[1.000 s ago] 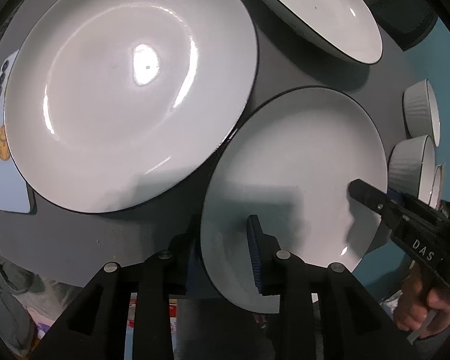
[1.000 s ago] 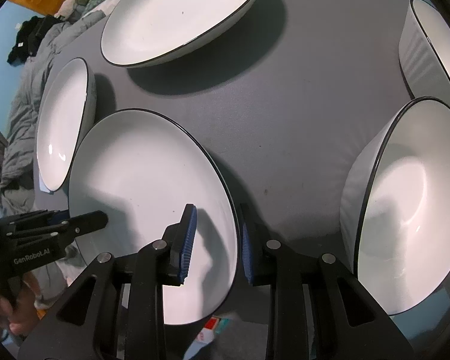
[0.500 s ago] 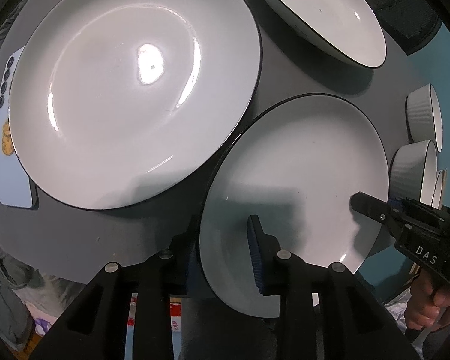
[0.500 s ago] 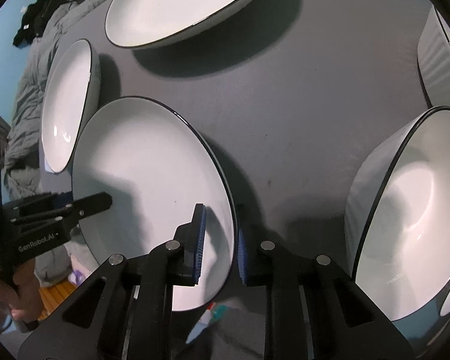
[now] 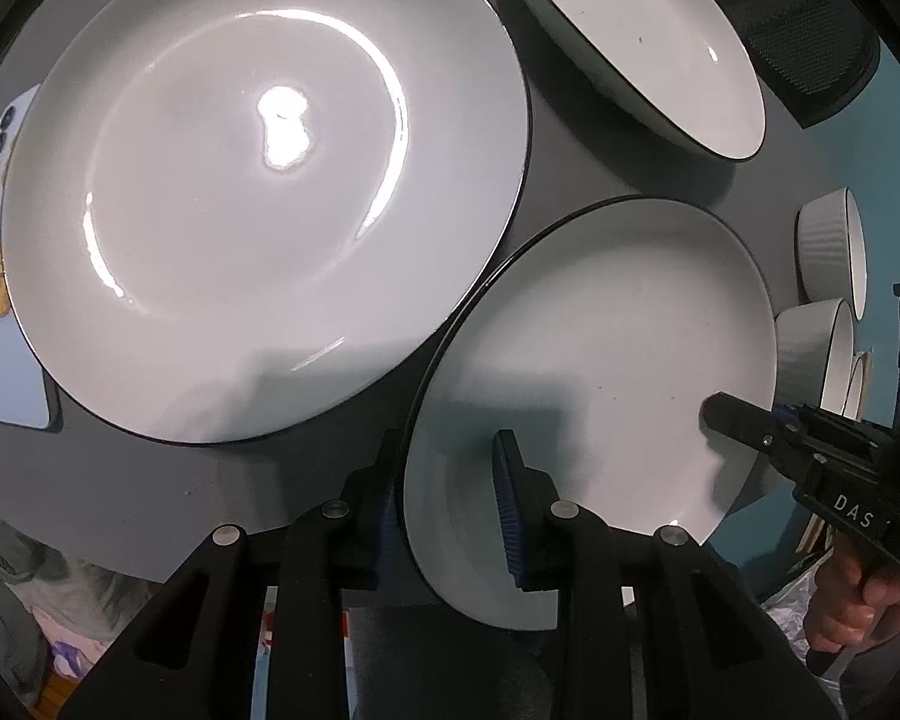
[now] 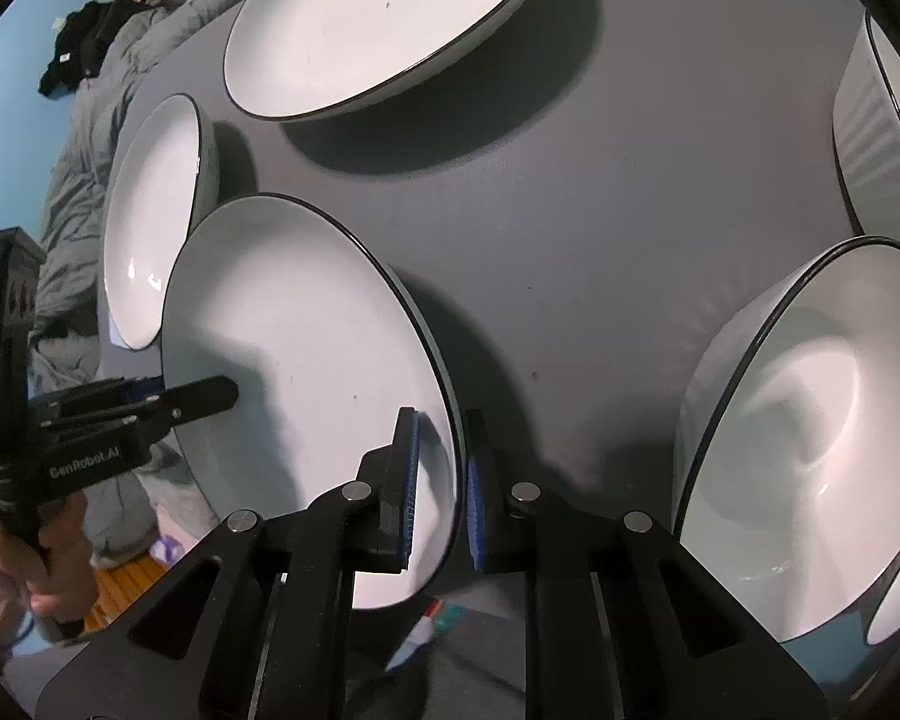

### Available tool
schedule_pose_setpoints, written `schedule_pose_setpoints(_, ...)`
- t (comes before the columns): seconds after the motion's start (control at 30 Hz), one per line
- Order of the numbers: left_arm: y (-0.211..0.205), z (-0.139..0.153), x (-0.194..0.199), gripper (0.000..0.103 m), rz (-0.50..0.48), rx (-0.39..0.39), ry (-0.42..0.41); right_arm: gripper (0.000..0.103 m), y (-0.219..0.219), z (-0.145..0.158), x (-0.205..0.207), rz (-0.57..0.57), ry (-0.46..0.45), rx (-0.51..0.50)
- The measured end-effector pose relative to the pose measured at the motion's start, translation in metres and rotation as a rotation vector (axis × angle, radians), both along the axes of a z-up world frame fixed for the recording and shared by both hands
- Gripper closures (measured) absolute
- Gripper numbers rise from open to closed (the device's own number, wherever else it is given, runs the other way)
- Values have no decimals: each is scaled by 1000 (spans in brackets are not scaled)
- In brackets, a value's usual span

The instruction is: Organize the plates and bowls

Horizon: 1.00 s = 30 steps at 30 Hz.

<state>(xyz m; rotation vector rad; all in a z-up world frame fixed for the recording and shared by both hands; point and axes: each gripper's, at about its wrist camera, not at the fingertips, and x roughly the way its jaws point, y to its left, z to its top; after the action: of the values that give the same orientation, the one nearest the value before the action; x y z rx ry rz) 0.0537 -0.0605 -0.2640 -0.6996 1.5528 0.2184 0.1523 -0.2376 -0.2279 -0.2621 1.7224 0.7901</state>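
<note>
I hold the plate (image 5: 594, 360) at the bench's (image 6: 600, 210) near edge with both grippers. The left gripper (image 5: 450, 504) grasps one rim. The right gripper's (image 6: 441, 486) fingers have just been closing and now pinch the other, so it lifts flat.

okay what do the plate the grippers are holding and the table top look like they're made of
Held plate: likely glazed ceramic, glossy white with a thin dark rim and soft highlights. Table: matte dark grey, no reflections; possibly laminate or a cloth cover, hard to tell.
</note>
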Motion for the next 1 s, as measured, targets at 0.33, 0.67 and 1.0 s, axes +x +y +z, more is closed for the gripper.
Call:
schedule_pose_setpoints(0.33,-2,0,-16,80,-24,14,-10,86,5,-13,-15,-35,27,-13)
schedule_pose_setpoints(0.67,-7,0,-14,80,-41,12,-34,88,-3,-21,-16,-134,76,42)
schedule_pose_setpoints(1.0,6,17,-31,81,-81,-12,-46,88,5,-10,-21,-126,27,30)
